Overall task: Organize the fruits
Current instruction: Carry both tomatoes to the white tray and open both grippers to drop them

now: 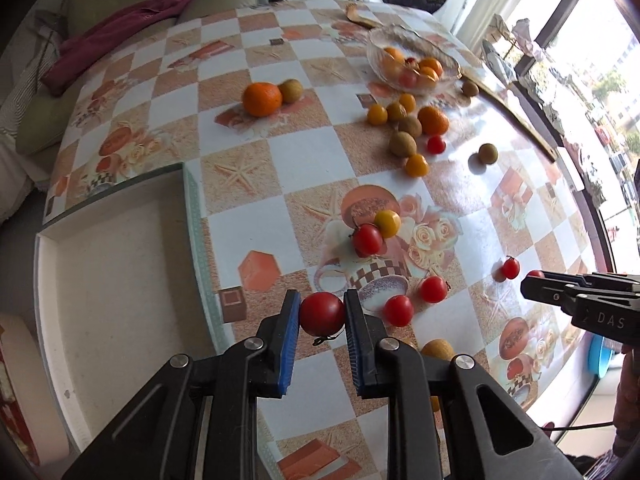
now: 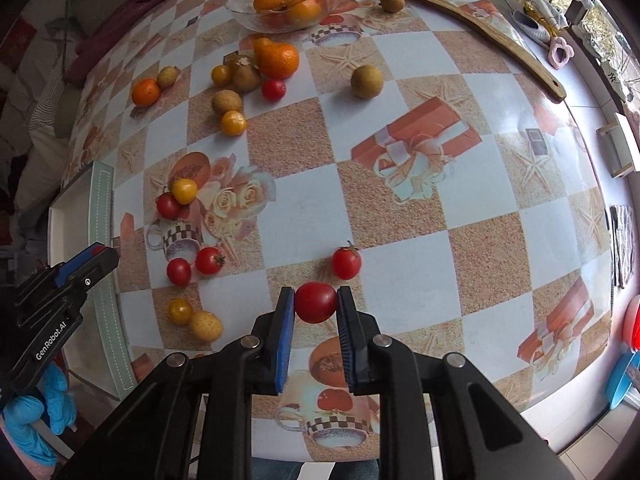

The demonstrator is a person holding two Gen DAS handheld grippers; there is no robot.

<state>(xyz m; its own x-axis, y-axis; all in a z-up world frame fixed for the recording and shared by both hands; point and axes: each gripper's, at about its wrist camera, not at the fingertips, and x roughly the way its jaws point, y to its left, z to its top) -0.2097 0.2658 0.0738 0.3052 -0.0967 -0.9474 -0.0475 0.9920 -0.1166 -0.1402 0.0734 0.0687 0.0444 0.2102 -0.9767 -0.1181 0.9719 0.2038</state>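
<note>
Below, in the left wrist view, the left gripper [image 1: 322,312] is clamped on a red tomato [image 1: 322,314] just above the desk [image 1: 304,168], beside the white tray [image 1: 120,264]. Right wrist view: the right gripper [image 2: 315,305] pinches another tomato [image 2: 315,303]; loose fruit lies before the glass bowl [image 2: 240,10].

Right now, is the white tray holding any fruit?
No. In the left wrist view the white tray shows only its bare floor; the fruit lies on the table or in the glass bowl.
</note>
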